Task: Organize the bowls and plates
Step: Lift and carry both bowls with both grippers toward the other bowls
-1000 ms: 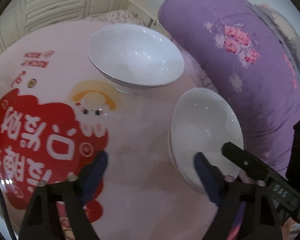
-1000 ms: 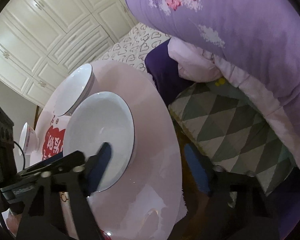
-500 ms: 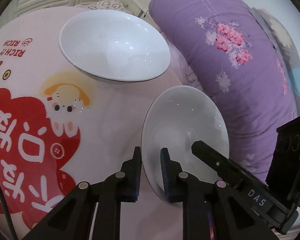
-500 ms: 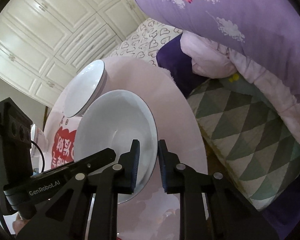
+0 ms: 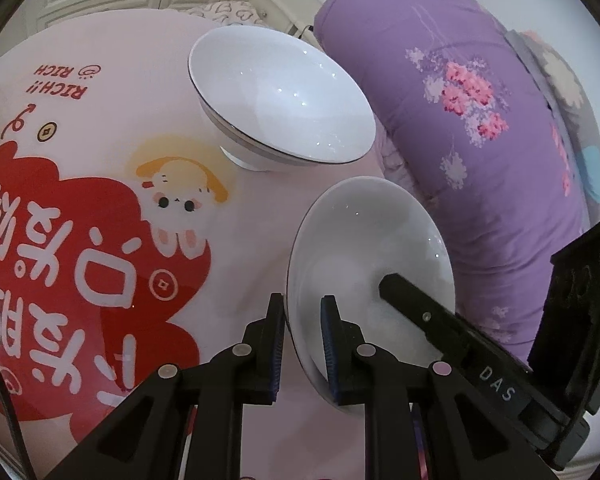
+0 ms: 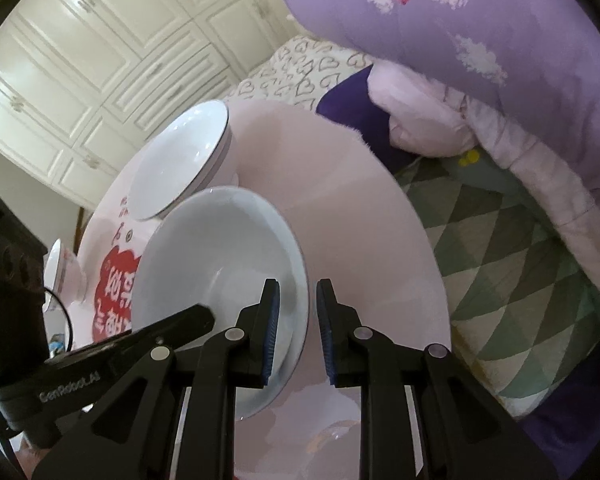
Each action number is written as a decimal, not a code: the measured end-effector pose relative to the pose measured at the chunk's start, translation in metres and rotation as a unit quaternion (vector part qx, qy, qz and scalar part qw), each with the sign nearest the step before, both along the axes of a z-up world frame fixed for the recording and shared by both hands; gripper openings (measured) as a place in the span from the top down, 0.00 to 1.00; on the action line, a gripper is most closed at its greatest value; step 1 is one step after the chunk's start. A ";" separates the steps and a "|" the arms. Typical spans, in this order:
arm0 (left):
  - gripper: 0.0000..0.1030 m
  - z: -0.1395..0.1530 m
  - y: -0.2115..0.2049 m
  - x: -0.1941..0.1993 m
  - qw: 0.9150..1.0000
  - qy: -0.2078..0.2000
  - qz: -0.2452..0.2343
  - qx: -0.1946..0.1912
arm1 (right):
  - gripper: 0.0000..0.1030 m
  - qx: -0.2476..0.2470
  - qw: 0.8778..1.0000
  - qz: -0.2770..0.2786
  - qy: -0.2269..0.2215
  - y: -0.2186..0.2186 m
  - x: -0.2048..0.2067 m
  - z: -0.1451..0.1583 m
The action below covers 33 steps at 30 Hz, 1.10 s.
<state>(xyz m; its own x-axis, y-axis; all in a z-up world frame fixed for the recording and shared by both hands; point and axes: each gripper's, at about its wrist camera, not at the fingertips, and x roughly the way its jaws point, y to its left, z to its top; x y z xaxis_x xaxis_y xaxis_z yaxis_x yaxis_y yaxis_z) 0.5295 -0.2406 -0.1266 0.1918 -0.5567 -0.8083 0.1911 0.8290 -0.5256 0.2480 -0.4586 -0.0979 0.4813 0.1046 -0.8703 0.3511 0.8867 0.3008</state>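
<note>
Subject: the plate (image 5: 364,264), white and glazed, on the near right part of the round pink table (image 5: 228,256), close to the table's right edge. A larger white bowl (image 5: 280,96) stands beyond it, apart from it. A third, small bowl (image 6: 62,268) sits at the far left edge in the right wrist view.

Left gripper (image 5: 302,340): jaws nearly closed, straddling the plate's near left rim, one pad inside the dish and one outside. The pads appear to pinch the rim.

Right gripper (image 6: 296,320): jaws narrow but opening slightly at this moment, the plate's right rim between them. The left pad lies against the inner face; a visible gap stands between the rim and the right pad. Judged as not gripping.

Handling assessment: the plate is rigid, ceramic by its look, moderately heavy and breakable. The glaze is smooth and likely slippery against the pads. The rim is thin and flared, the only place the jaws can span; opposite sides of it give the balanced hold. A one-sided pinch is liable to let the plate pivot and slide out.

Risk: the plate sits close to the table edge, with bedding (image 6: 520,264) below on the right.
</note>
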 end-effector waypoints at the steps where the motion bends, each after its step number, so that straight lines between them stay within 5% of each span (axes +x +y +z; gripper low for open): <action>1: 0.87 0.001 0.001 0.000 1.000 -0.001 0.000 0.000 | 0.80 -0.007 1.000 -0.002 -0.002 0.000 0.000 0.002; 19: 0.90 0.017 0.031 -0.014 1.000 -0.003 0.016 -0.008 | 0.86 0.008 1.000 0.024 0.007 0.024 -0.001 0.004; 26: 0.90 0.046 0.080 -0.019 0.999 -0.014 0.050 -0.017 | 0.86 0.008 0.998 0.058 -0.006 0.061 0.020 0.024; 33: 0.91 0.091 0.176 -0.022 0.992 -0.045 0.114 -0.011 | 0.86 0.004 0.991 0.134 -0.029 0.141 0.070 0.051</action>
